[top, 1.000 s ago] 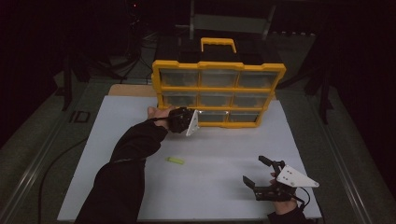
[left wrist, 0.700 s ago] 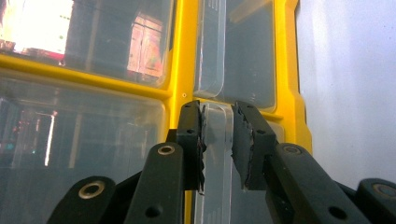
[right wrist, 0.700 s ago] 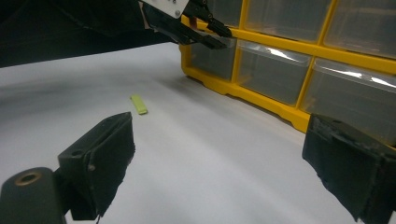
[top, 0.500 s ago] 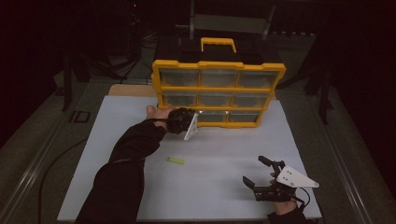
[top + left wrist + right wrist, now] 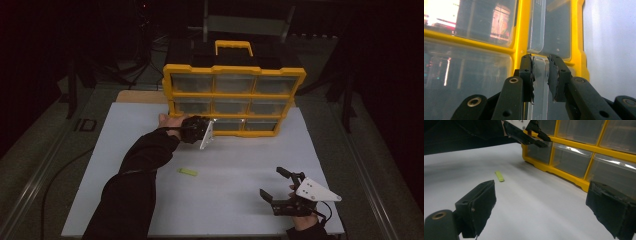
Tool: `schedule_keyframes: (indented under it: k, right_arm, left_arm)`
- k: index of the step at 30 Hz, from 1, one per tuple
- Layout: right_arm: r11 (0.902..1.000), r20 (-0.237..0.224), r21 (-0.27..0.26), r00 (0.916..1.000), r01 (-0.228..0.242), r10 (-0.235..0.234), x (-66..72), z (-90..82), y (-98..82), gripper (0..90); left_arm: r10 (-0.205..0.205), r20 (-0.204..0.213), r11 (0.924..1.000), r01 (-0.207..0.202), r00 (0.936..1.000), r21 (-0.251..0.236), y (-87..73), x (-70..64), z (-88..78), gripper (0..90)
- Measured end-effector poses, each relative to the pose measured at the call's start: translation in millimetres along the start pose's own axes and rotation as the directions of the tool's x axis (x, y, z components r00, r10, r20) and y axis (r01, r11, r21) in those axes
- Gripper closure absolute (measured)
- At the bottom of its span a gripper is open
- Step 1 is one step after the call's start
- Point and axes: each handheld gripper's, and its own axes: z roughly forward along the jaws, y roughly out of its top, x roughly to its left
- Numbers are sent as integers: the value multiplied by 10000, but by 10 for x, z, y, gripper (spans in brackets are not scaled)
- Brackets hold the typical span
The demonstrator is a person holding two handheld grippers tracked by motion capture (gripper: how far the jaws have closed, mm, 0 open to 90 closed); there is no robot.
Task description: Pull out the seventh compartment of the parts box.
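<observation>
Now the left gripper (image 5: 541, 77) is clenched on the clear lip of a bottom-row drawer (image 5: 541, 100) in the yellow organizer (image 5: 233, 100), dead ahead; the right gripper (image 5: 281, 189) rests released, well apart.

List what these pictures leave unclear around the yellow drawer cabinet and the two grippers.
- Drawer contents: the cabinet has cloudy, reflective fronts in all three views.
- Left gripper: its fingers close on a clear drawer edge; which drawer is unclear in its own close view, and the hand covers it in the high view.
- Green piece: too small to identify.
- Right gripper: open, with the person's hand cut off by the bottom edge.
</observation>
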Motion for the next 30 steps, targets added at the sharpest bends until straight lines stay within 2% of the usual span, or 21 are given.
schedule_keyframes:
  k: [4,9,12,17,18,19,23,27,30]
  right_arm:
    - [9999,82,-85,9999,-143,144,-33,-20,-6,92]
    - [9995,18,-118,9996,-282,282,-48,-9,-13,91]
    - [9999,9,-103,9999,-130,130,-23,-1,0,91]
    - [9998,10,-83,9999,-165,165,-31,6,-4,91]
    - [9998,13,-94,9998,-197,197,-35,6,-6,92]
    - [9997,9,-103,9997,-235,235,-44,10,-9,91]
    - [9996,-17,-110,9997,-257,257,-38,23,0,92]
    - [9998,-38,-132,9999,-168,168,-27,13,7,91]
    - [9996,-42,-155,9997,-257,256,-42,12,-1,91]
  left_arm:
    - [150,140,9997,-152,9998,178,23,24,-5,748]
    - [243,52,9994,-244,9997,250,41,14,5,751]
    - [238,-84,9994,-236,9997,265,43,-8,5,752]
    - [338,-229,9993,-333,9992,190,38,-25,10,752]
    - [338,-229,9993,-333,9992,190,38,-25,10,753]
    - [42,-146,9999,-40,9999,148,61,-12,29,754]
    - [42,-300,10000,-39,9995,71,49,-37,24,754]
    - [-4,-180,10000,4,9998,36,46,-24,-21,755]
    - [194,-172,9998,-192,9997,113,62,-53,-61,754]
